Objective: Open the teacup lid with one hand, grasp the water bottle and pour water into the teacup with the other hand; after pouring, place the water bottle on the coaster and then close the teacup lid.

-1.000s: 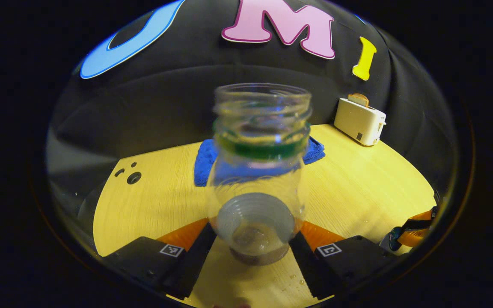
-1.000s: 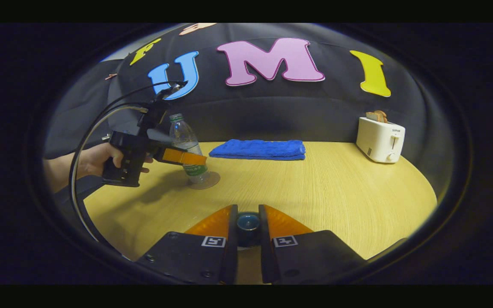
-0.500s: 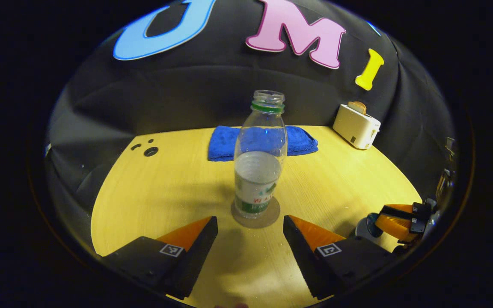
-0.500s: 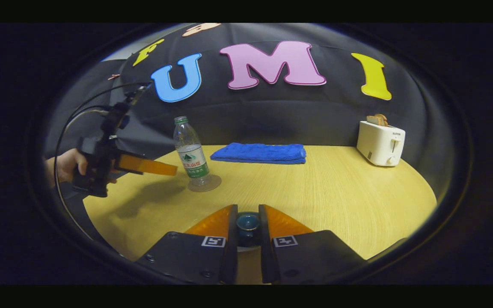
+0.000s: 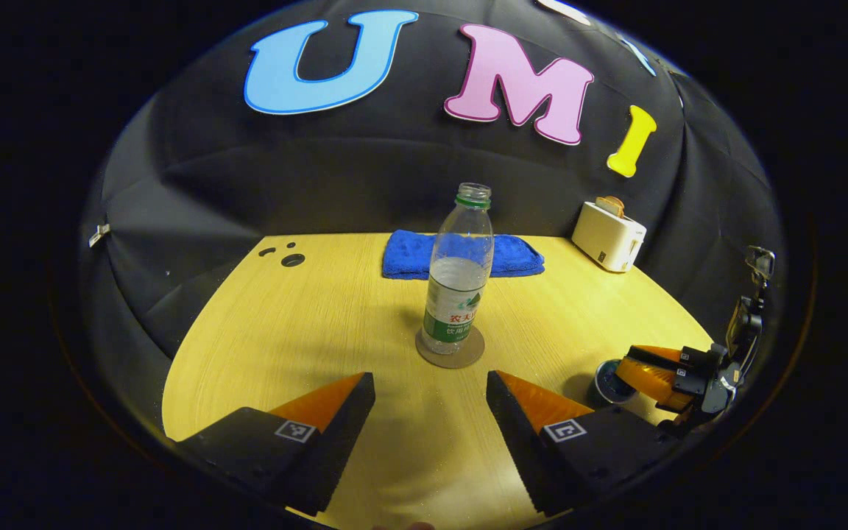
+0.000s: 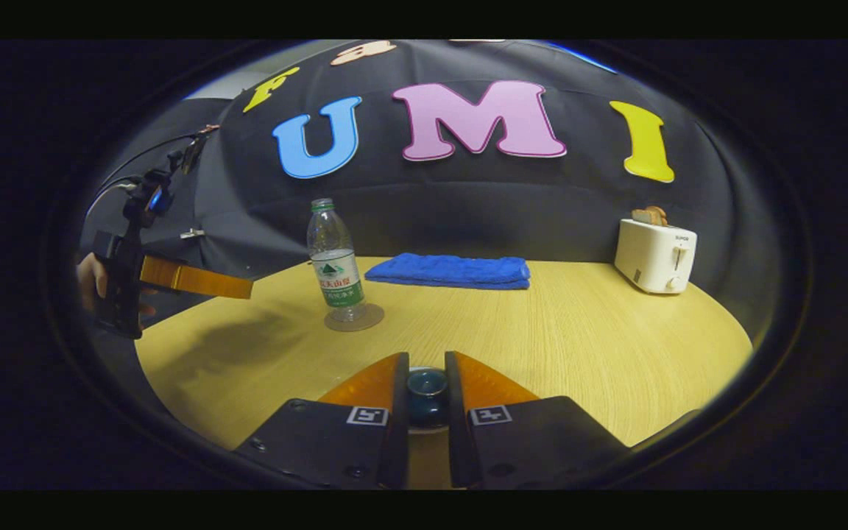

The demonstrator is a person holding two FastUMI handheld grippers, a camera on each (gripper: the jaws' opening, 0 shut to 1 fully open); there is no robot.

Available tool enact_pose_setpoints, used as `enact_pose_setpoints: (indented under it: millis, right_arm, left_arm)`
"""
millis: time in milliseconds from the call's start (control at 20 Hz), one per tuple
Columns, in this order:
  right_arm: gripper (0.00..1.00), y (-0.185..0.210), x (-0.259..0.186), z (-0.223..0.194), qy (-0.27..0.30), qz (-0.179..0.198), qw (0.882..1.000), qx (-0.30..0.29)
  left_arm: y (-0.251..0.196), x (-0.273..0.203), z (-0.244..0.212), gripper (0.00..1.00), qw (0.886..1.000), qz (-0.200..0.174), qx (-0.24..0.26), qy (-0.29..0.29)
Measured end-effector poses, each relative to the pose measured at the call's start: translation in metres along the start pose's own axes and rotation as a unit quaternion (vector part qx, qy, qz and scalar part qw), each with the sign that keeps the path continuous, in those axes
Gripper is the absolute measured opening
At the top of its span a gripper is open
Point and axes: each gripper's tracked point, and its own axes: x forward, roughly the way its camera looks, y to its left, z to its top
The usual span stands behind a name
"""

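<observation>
Clear plastic bottle [image 5: 459, 280] upright on round coaster [image 5: 450, 349], left gripper [image 5: 431, 390] released, right gripper [image 6: 427, 383] clenching glossy lid knob [image 6: 427, 386]

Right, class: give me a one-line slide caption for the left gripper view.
Open left gripper faces an uncapped water bottle standing on a coaster on the table.

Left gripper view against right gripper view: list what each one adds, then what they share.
Left gripper view: the left tool open, holes in the table, and the right tool far off at the cup. Right gripper view: the right tool shut on the lid, and a hand holding the left tool. Both: the bottle upright on the coaster, the blue towel, the toaster.
</observation>
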Motion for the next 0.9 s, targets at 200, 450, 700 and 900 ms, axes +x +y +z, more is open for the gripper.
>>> enact_pose_setpoints:
  millis: [200,450,700,900]
  right_arm:
    - [0.28,0.007,0.0,-0.006,0.007,0.007,1.0,-0.004]
    - [0.59,0.005,-0.007,-0.003,0.016,0.004,1.0,0.011]
    - [1.0,-0.012,-0.035,0.051,-0.005,-0.021,1.0,0.013]
    - [1.0,-0.038,-0.073,0.125,-0.036,-0.055,0.998,0.007]
  left_arm:
    - [-0.004,-0.004,0.0,0.95,1.0,-0.001,-0.001,-0.005]
    - [-0.007,-0.016,0.007,0.95,1.0,0.003,0.0,-0.016]
    - [-0.018,-0.06,0.053,0.95,0.995,0.034,-0.022,-0.087]
    - [-0.026,-0.128,0.128,0.94,0.976,0.104,0.002,-0.193]
